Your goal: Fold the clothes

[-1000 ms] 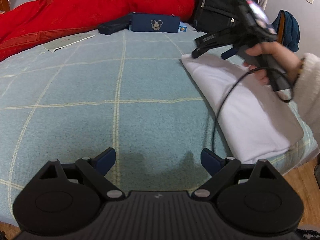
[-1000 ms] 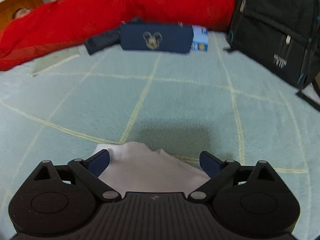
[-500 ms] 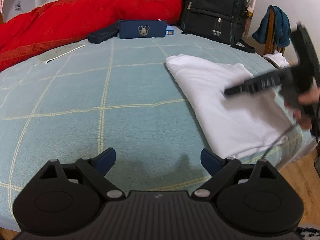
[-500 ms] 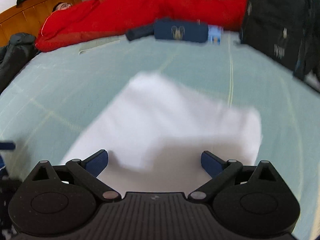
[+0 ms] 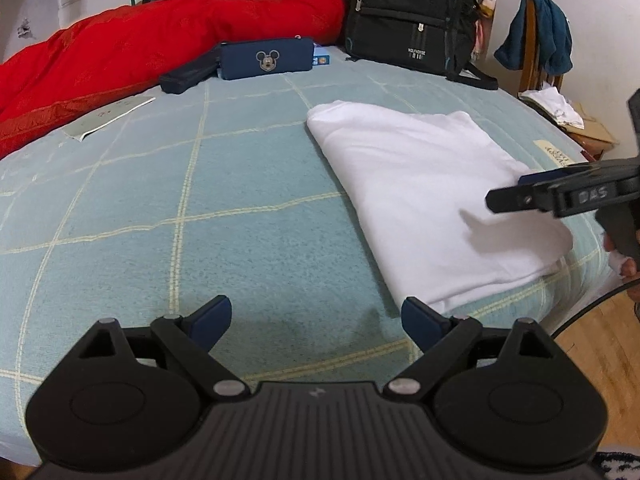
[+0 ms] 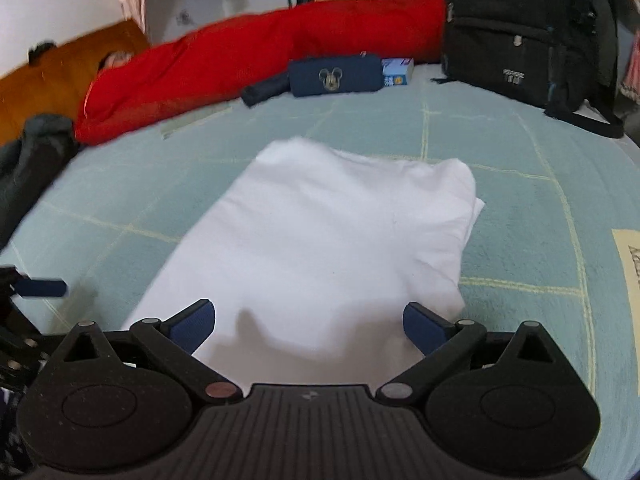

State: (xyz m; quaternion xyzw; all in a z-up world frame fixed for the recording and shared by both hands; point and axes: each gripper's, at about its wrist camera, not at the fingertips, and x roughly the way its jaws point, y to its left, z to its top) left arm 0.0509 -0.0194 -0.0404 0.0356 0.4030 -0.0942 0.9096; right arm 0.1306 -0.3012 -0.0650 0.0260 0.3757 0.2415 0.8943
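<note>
The left gripper (image 5: 316, 318) hangs low over the near edge of the bed (image 5: 160, 208), its fingers spread wide with nothing between them. It has barely shifted over the last 1 second; only the view has swung a little to the right, bringing more of the garment into frame.

The white garment (image 5: 420, 200) lies folded on the right part of the bed, near the right edge, a flat oblong of several layers. In the left wrist view its long axis runs from the near right corner up toward the far left, with 1 narrow end pointing at the black backpack (image 5: 408, 16) and the Mickey pencil case (image 5: 266, 58). Its fold edges look tidy, though the near right corner sags slightly toward the bed's edge.

The right gripper (image 6: 310, 326) has changed most: 1 second ago it was out over the far end of the garment, and it has since pulled back to the near end, hovering above the cloth rather than pinching it. Its fingers stand wide apart and hold nothing.

I judge that the fold is done or nearly so, with both grippers released and backing off.
</note>
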